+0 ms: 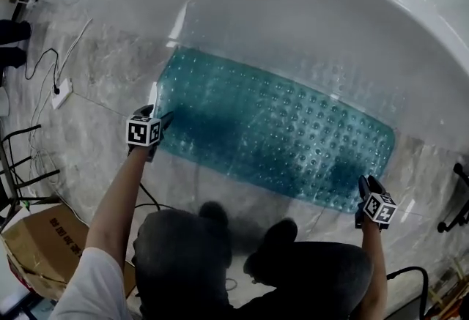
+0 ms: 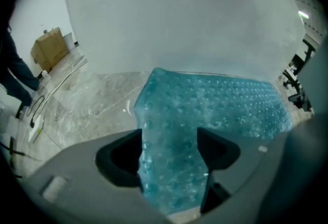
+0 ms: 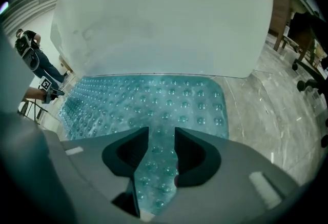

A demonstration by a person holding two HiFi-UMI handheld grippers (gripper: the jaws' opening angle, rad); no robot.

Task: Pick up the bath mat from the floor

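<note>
Teal, translucent bath mat (image 1: 278, 135) with raised bubbles lies flat on the grey marble floor (image 1: 95, 91). Its far long edge runs along the base of a white bathtub (image 1: 293, 4).

Left gripper (image 1: 163, 121) is pointed steeply down at the mat's near left corner. In the left gripper view its jaws stand wide apart, with the corner of the mat showing in the gap between them. The pads are not pressed on it.

Right gripper (image 1: 364, 182) is pointed steeply down at the mat's near right corner. In the right gripper view its jaws stand apart by a narrower gap, again with mat surface showing between them and no clamping seen.

Contact between the fingertips and the mat cannot be confirmed at either corner.

A cardboard box (image 1: 37, 242) stands on the floor at the person's left, well apart from the mat. A thin cable (image 1: 44, 62) trails across the floor beyond it.
</note>
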